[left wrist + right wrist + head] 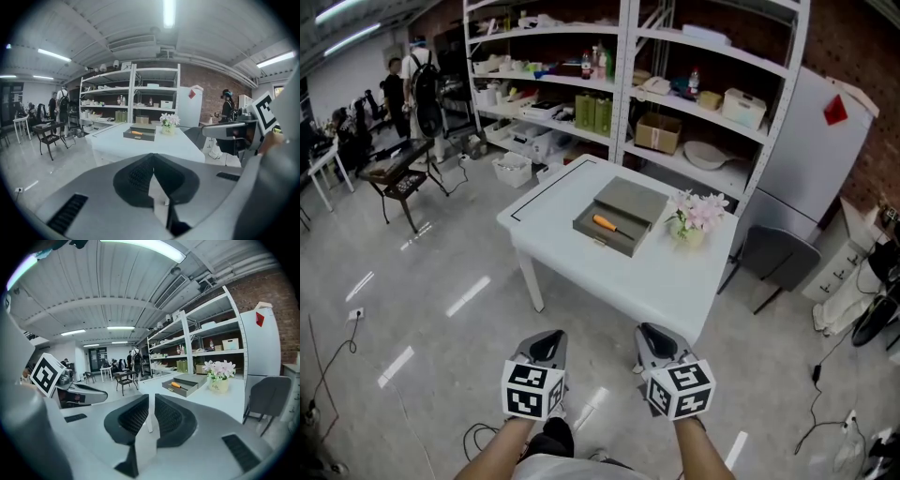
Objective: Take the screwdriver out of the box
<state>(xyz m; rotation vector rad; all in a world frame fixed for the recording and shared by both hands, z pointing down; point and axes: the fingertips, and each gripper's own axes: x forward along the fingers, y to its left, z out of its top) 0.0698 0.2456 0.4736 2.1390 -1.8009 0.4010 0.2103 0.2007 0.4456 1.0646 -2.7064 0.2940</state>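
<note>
An orange-handled screwdriver (607, 224) lies in an open grey box (602, 240) in the middle of a white table (609, 286). Both grippers hover over the floor, well short of the table's near edge. My left gripper (548, 336) is shut with nothing in it, its pads meeting at the tip (152, 155). My right gripper (654, 330) is empty, with only a narrow slit between its pads (151, 397). Both gripper views show the screwdriver (136, 132) (178, 386) far ahead.
A pot of pink flowers (694, 217) stands just right of the box. A grey chair (778, 258) sits at the table's right. Shelving (623, 94) and a white fridge (811, 141) stand behind. People (394, 89) and a black stand (398, 169) are far left. Cables (820, 412) lie on the floor.
</note>
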